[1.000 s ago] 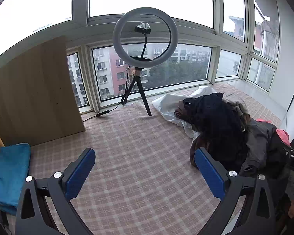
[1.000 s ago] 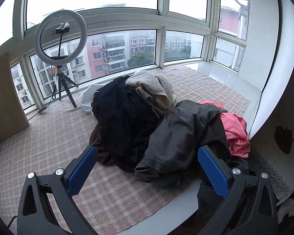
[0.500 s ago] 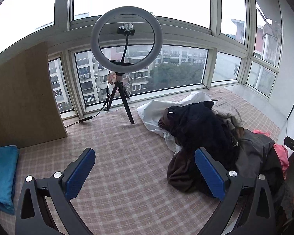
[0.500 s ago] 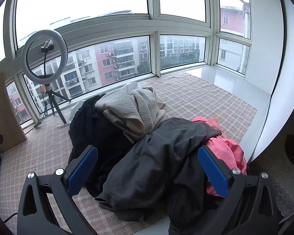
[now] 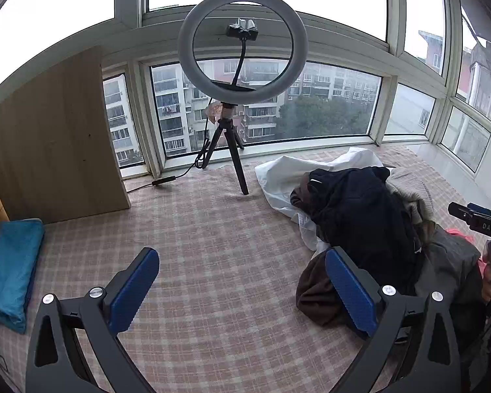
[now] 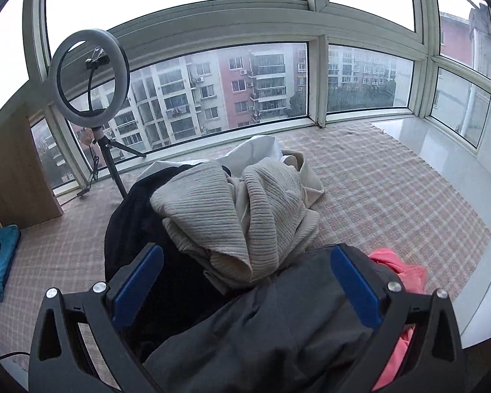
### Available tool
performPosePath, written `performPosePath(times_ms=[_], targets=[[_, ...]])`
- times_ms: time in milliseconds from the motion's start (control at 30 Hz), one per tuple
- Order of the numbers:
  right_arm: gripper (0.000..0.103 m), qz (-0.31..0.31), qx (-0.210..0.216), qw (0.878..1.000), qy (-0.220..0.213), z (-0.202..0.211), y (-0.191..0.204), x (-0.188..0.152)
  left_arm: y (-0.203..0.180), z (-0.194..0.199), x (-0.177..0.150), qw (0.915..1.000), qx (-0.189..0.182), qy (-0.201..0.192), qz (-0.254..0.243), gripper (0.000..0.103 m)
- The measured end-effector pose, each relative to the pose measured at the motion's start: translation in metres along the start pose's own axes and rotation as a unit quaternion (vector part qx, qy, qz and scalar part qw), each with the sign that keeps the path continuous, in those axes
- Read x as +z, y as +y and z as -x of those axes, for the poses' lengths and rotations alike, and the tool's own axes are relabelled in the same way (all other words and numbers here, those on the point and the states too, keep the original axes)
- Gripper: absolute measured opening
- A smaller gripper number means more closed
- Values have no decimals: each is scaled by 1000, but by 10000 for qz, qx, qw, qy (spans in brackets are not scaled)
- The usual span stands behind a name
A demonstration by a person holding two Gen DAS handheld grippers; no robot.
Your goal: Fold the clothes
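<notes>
The left tongs are spread wide over bare checked cloth, the heap of clothes just to their right. The right tongs, also spread and empty, hang above that heap: a ribbed beige sweater on top, a grey garment beneath, a pink one at right.

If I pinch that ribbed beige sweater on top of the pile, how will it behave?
The ribbed beige sweater lies in soft folds, so it will likely droop and stretch. It looks thick, so probably fairly heavy. It overlaps the dark grey garment, so lifting may drag that along.
</notes>
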State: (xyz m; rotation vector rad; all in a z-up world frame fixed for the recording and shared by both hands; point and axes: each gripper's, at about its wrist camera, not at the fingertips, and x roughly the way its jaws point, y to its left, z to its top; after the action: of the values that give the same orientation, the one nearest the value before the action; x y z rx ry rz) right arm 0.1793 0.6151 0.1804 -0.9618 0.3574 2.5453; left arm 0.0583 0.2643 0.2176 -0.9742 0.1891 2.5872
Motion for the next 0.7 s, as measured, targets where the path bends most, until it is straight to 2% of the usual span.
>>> performPosePath(times_ms=[100,200,267,333,400,433,467,533,600,700], targets=[[103,51,397,9988,294,-45,12,13,11,0,-1,9997,227,50,110,102],[103,0,405,9972,635,-89,13,21,24,1,-3,9986,466,105,225,102],[103,-228,698,9932,907,-111,5,21,34,2,-5,9976,612,153,288,102],[102,-595,1125,9884,824,-111,-9,20,45,3,-7,9964,744,212,334,102],[72,-995,1617,9793,701,-106,-26,20,56,4,-9,9951,875,272,381,102],[38,-1208,1903,9722,636,-100,-35,21,61,5,-10,9948,874,285,427,102],[30,-1541,2141,9628,593,-95,-47,21,66,5,-11,9946,870,298,474,102],[27,-2018,2280,9516,410,-83,-67,23,76,6,-13,9944,849,312,552,102],[25,-2191,2213,9502,127,-64,-78,29,82,8,-14,9946,810,299,570,102],[23,-2460,2274,9417,-320,-27,-83,44,90,11,-13,9959,732,244,478,102]])
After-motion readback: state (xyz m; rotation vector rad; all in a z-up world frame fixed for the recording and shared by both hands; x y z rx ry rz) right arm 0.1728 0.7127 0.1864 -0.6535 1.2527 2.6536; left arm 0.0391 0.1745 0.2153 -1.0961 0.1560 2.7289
